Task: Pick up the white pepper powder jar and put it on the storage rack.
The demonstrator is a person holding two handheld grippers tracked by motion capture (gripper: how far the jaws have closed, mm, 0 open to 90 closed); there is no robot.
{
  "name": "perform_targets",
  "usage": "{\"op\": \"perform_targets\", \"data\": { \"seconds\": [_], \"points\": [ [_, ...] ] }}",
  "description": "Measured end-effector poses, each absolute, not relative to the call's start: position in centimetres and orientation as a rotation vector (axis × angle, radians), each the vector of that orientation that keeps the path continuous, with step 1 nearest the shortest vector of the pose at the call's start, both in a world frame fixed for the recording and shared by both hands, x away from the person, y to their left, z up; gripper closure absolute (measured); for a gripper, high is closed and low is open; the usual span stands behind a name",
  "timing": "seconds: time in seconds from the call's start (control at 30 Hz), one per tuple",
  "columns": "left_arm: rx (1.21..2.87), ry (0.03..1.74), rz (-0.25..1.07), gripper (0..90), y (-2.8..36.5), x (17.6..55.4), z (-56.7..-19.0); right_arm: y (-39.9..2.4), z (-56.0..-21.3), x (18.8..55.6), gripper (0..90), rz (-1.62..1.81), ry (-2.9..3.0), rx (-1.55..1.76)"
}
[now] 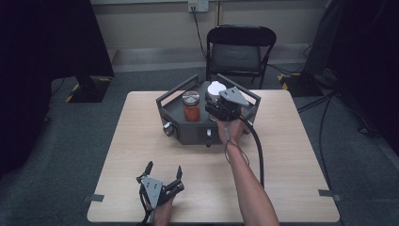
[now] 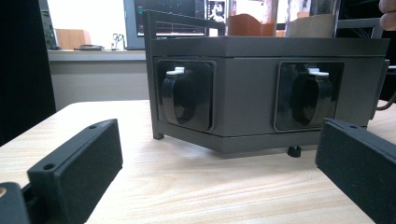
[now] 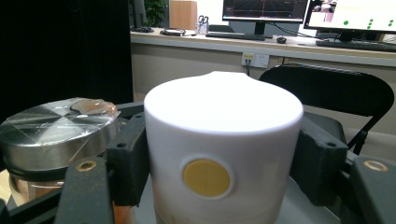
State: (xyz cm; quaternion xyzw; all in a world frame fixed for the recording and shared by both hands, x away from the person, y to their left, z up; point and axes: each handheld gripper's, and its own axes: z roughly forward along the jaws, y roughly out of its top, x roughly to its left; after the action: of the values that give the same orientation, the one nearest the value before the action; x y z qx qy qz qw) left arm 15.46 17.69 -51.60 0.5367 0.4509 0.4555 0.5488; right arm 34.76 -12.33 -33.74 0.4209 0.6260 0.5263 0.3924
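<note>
A dark grey box (image 1: pixel 188 133) with front knobs (image 2: pixel 180 95) stands mid-table. On its top sits a glass jar (image 1: pixel 191 107) of orange-red contents with a metal lid (image 3: pixel 56 130). Beside it on the right is a white cylinder (image 3: pixel 224 140) with a yellow dot, and my right gripper (image 3: pixel 224 161) is shut on it, a pad pressed on each side. In the high view that right gripper (image 1: pixel 215 100) reaches over the box's right half to the white cylinder (image 1: pixel 215 88). My left gripper (image 1: pixel 164 167) rests near the table's front edge, open, with nothing between its jaws, pointing at the box (image 2: pixel 247 93).
A black chair (image 1: pixel 240 49) stands behind the table (image 1: pixel 291 155). The box has raised rails (image 1: pixel 175 92) along its top edges. Tape marks (image 1: pixel 96 197) sit at the table's front corners. A black cable (image 1: pixel 256 150) trails from the right gripper along the forearm.
</note>
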Motion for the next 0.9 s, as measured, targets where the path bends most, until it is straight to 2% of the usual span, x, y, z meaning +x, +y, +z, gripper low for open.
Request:
{"op": "perform_targets", "data": {
  "seconds": [0.67, 0.8, 0.9],
  "points": [
    [1.271, 1.068, 1.079, 0.4, 17.69, 15.46, -51.59, -12.38, -33.34, 34.72, 29.6, 1.325, 1.599, 1.086],
    [1.272, 1.068, 1.079, 0.4, 17.69, 15.46, -51.58, -12.43, -33.28, 34.70, 19.4, 1.302, 1.607, 1.073],
    [1.272, 1.068, 1.079, 0.4, 17.68, 15.46, -51.58, -12.79, -33.52, 34.74, 6.6, 1.335, 1.577, 1.085]
  ]
}}
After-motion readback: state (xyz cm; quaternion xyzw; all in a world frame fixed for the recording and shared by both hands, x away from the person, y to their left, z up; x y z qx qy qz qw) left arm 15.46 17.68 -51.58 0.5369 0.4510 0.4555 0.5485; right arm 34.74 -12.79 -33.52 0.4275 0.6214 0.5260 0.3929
